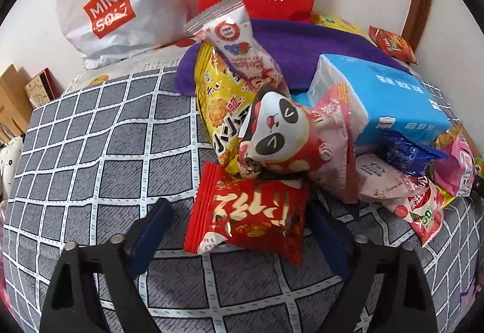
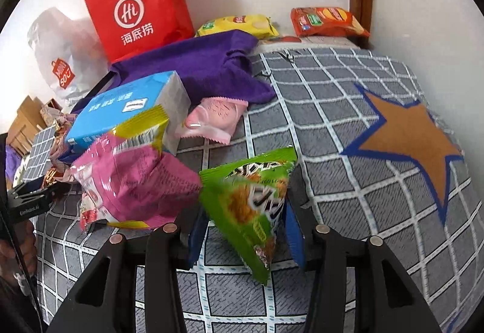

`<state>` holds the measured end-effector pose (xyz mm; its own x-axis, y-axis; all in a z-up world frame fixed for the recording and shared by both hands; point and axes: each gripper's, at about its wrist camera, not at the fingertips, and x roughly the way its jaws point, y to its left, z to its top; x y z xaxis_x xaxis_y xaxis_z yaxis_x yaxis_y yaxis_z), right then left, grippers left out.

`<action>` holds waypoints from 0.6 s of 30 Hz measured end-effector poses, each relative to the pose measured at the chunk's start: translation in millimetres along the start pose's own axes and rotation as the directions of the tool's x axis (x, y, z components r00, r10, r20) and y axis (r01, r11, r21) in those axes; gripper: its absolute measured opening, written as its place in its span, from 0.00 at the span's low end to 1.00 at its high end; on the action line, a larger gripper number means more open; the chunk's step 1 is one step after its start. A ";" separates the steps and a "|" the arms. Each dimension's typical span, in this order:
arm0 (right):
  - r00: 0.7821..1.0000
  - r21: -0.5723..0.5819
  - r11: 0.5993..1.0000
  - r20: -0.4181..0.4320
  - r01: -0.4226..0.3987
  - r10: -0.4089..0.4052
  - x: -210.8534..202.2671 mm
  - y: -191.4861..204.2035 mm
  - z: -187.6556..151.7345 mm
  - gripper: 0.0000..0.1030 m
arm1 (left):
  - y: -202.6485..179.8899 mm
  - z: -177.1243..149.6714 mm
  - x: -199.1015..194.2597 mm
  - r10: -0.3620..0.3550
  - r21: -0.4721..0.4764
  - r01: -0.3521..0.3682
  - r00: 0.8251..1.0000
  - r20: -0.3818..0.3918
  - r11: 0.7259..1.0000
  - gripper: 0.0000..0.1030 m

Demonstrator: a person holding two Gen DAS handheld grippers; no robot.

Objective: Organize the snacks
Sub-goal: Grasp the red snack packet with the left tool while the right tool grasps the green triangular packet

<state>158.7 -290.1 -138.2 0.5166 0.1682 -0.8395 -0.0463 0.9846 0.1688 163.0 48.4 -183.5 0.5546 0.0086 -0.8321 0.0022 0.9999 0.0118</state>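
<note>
Right gripper (image 2: 246, 227) angled down, clamping green packet (image 2: 251, 206) — lifted

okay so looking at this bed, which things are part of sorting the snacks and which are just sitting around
Part of the job:
- green snack packet, gripped in the right tongs
- red snack packet, between the open left tongs
- panda packet
- magenta packet
- yellow chip bag and orange chip bag

Just lying about:
- purple towel
- blue tissue pack
- red paper bag
- white plastic bag
</note>
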 end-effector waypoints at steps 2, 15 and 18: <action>1.000 0.022 1.000 0.002 -0.011 0.011 2.8 -2.9 -0.6 0.47 | -2.7 -0.7 -3.5 -0.006 0.014 0.006 1.000 0.009 1.000 0.65; 0.999 -0.003 1.000 0.038 -0.005 0.005 -24.4 5.9 -3.4 0.44 | 4.7 -12.3 -27.4 -0.080 -0.018 0.081 0.996 0.026 0.997 0.46; 0.998 -0.003 1.000 0.055 -0.004 0.004 -37.0 9.8 -4.5 0.44 | 4.8 -17.2 -36.6 -0.095 -0.020 0.096 0.995 0.035 0.995 0.46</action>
<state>135.3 -286.5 -107.8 0.5625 0.1693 -0.8093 -0.0512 0.9841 0.1703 128.3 53.0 -162.5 0.5806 -0.0871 -0.8095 0.0384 0.9961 -0.0796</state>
